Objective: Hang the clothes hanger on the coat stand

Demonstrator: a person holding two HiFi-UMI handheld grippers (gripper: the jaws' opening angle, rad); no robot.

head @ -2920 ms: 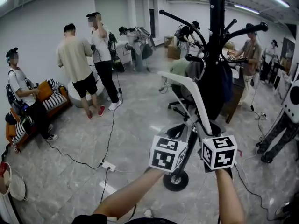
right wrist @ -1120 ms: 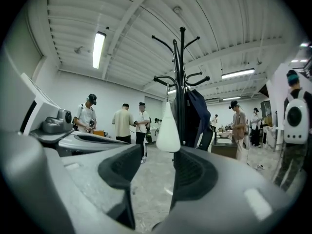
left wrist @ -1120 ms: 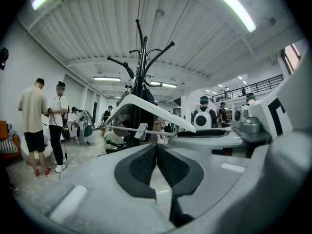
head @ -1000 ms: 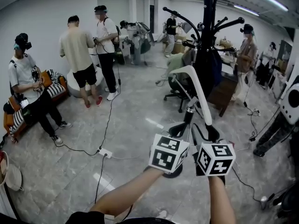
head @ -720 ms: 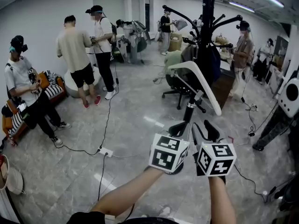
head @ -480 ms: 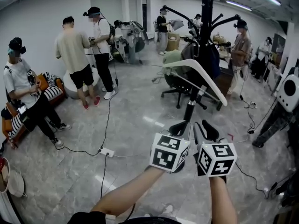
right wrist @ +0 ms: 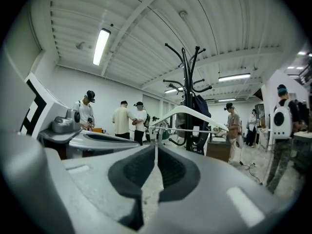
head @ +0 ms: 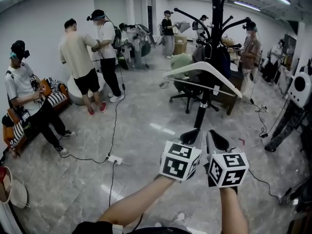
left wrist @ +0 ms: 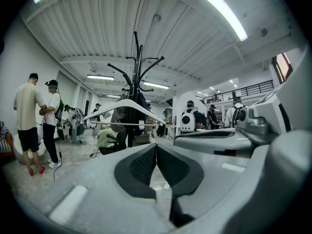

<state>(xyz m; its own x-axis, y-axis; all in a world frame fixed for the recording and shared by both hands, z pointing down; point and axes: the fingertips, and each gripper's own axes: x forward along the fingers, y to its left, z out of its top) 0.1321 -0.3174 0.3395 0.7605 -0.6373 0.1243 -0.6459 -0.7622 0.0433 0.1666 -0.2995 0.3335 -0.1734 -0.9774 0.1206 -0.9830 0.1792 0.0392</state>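
The white clothes hanger (head: 187, 71) hangs about level from a peg of the black coat stand (head: 214, 33); its hook is lost against the dark pole. Both grippers sit well short of it, side by side and apart from it. My left gripper (head: 191, 135) is shut with nothing between its pads. My right gripper (head: 214, 138) has just been closing and is now shut, also with nothing in it. Beyond the shut left gripper (left wrist: 156, 147) I see the hanger (left wrist: 127, 104) and stand (left wrist: 137, 62). Past the shut right gripper (right wrist: 156, 147) are the hanger (right wrist: 187, 112) and stand (right wrist: 187, 67).
Several people stand around the room; one sits on a sofa (head: 53, 99) at the left. An office chair (head: 187, 89) stands behind the coat stand. A cable and power strip (head: 114, 159) lie on the tiled floor. A white speaker-like unit (head: 298, 89) is at the right.
The hanger has swung from steeply tilted to about level on the stand. Both grippers have drawn back from it toward me. The right gripper's jaws have closed.
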